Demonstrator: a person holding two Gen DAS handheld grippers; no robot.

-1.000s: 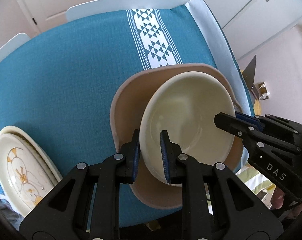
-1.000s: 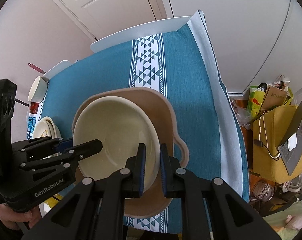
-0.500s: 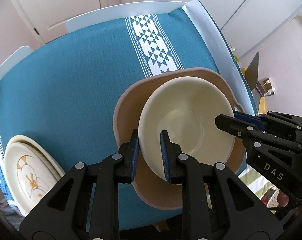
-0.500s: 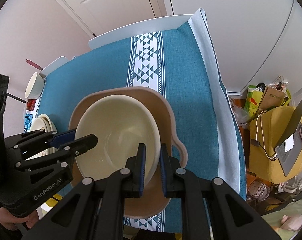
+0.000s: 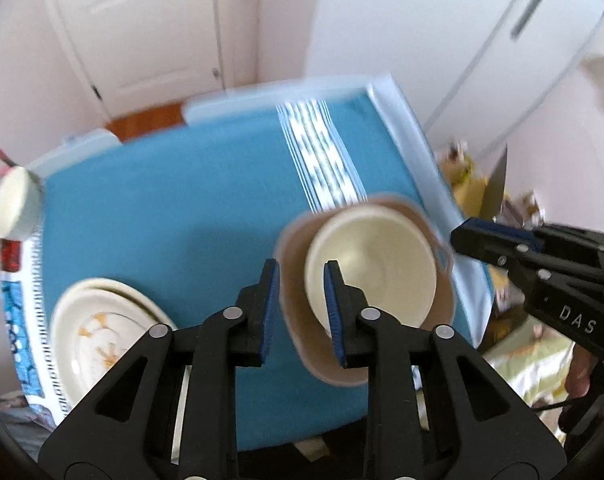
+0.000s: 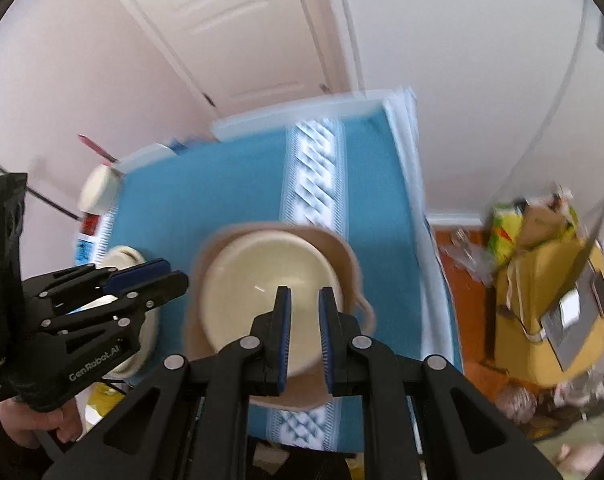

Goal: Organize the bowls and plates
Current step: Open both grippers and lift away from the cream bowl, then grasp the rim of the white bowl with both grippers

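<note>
Bowl [image 5: 372,266] sits nested in the tan dish [image 5: 297,320] below both tools. I see left tool [image 5: 299,312] and right tool [image 6: 304,342] part open, empty, right nearer

Motion blur smears both views. White pattern band [image 5: 322,156] on teal tablecloth [image 5: 173,208] streaked, motifs unreadable. Tan dish [image 5: 291,264] edge soft; near rim hidden behind left gripper [image 5: 300,312] fingers. Cream bowl [image 6: 257,280] near rim hidden behind right gripper [image 6: 304,340]. Stacked plates [image 5: 97,320] partly covered by gripper body. Yellow bag [image 6: 542,280] contents indistinct. Floor clutter unreadable.
</note>
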